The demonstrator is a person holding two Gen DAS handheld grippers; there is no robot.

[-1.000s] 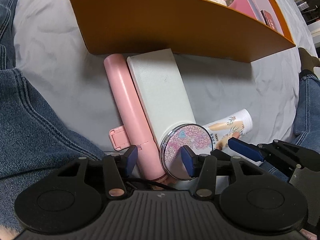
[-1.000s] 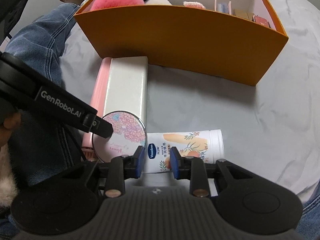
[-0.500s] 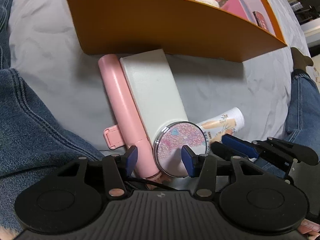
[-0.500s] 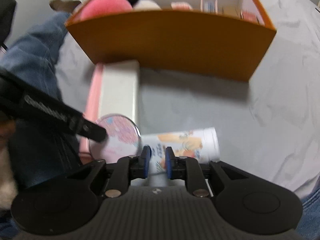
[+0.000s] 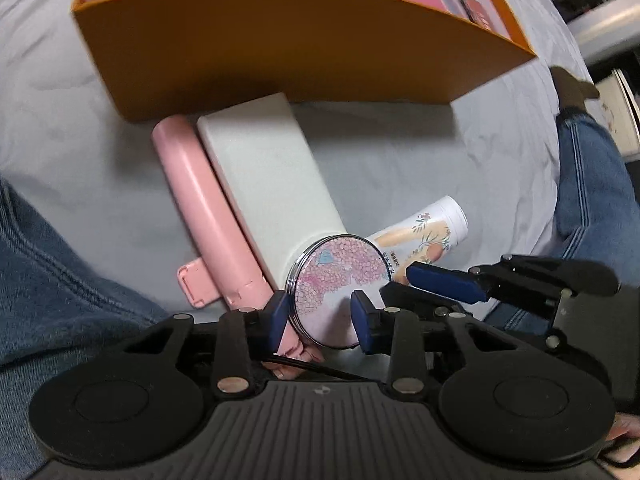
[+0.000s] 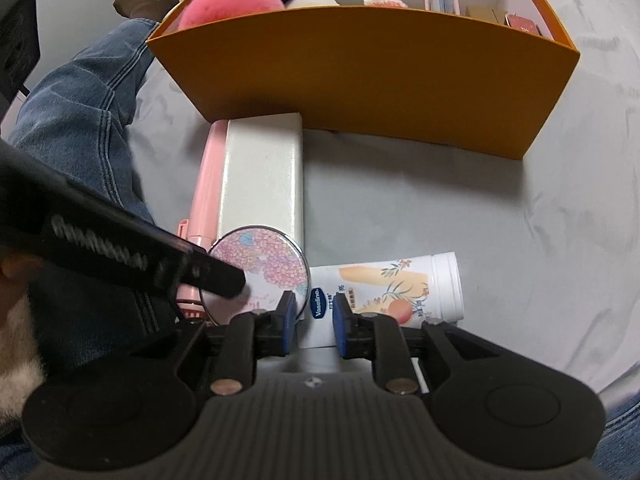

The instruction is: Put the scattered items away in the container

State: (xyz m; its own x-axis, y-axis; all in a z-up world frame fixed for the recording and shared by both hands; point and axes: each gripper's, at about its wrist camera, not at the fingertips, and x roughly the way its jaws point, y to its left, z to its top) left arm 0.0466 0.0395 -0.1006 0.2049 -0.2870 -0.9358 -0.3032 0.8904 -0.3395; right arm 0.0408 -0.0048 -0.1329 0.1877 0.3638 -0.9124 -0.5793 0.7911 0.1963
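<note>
Grey bedsheet lay under everything, with your denim-clad legs at either side. At twelve o'clock stood the orange box, already holding a pink plush and small packets. Against its near wall lay the white case with the pink case touching its nine o'clock side. The round floral compact sat on the white case's near end. Your left hand-held gripper was closing around that compact, one pad touching its rim, the other over its face. Your right hand-held gripper was clamped on the flat end of the Vaseline tube, which lay at three o'clock from the compact.
</note>
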